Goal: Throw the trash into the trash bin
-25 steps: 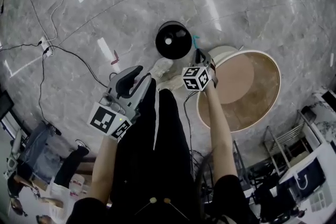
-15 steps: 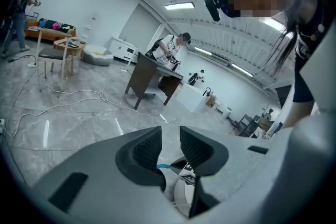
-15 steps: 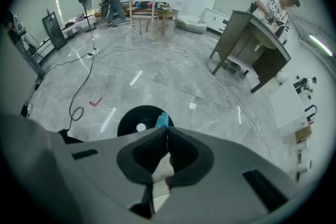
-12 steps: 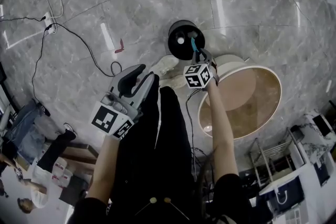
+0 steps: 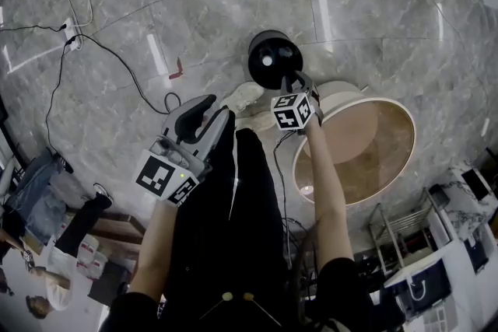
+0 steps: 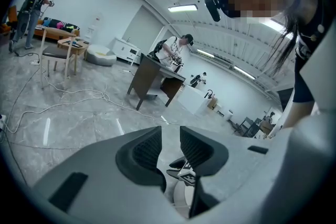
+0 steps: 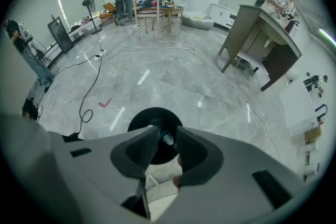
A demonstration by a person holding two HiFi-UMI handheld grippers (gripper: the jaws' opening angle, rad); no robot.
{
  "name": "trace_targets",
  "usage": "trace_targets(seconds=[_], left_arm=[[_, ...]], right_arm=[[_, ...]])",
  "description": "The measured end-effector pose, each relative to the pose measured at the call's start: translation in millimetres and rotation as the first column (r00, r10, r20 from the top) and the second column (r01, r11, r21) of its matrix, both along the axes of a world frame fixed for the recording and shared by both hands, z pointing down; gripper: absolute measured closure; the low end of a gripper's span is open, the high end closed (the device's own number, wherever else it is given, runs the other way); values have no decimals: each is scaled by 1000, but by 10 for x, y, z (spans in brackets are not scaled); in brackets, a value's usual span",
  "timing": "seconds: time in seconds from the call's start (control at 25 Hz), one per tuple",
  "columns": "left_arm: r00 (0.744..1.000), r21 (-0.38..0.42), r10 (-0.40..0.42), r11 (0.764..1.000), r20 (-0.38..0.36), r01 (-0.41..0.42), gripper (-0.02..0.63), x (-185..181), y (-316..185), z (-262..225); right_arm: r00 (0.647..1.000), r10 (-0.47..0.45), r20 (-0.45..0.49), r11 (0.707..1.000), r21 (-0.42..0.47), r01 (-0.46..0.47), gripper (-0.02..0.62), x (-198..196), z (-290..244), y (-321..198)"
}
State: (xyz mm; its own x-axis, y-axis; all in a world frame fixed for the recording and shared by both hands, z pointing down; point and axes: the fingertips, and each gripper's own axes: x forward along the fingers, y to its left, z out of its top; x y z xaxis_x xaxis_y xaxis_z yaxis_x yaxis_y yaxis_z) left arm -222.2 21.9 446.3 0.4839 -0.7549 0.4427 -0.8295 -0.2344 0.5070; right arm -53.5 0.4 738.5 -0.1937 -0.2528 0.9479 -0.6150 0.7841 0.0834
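Observation:
The black round trash bin (image 5: 274, 58) stands on the grey marble floor, with a white scrap inside it. My right gripper (image 5: 294, 78) points steeply down at the bin's near rim. In the right gripper view the bin (image 7: 140, 119) lies right under my right gripper (image 7: 167, 132). Its jaws have just been opening. A small teal and white piece of trash (image 7: 167, 138) shows loose in the gap against the bin's dark inside, and neither pad presses on it. My left gripper (image 5: 204, 106) hangs open and empty off to the left, (image 6: 170, 139) with nothing between its pads.
A round table (image 5: 406, 117) with a tan top and white rim stands right of the bin. A white shoe (image 5: 244, 96) is next to the bin. Cables (image 5: 117, 66) and a red scrap (image 5: 177, 70) lie on the floor at left. Desks, chairs and people stand farther off.
The right gripper carried the teal piece over the bin. Half a second ago it stuck out of the jaws; now it no longer does. The left gripper has hardly moved.

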Motion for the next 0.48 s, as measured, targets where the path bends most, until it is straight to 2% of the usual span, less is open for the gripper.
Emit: trace_targets(seconds=[0.16,0.28,0.48], left_arm=[[999,17,36,999,-2,-36,494,82,-29,-78],[997,35,80,996,-3,-79,494,188,-66,-153],[985,66,174,983,-17,-172,494,402,-138,-303]], right_arm=[[999,35,11,999,36,-36,491,67,-170,-17],[998,60,25,991,122,-63,550,139,-403,-82],[985,141,100,950,266,-163,589,246,-1080,-164]])
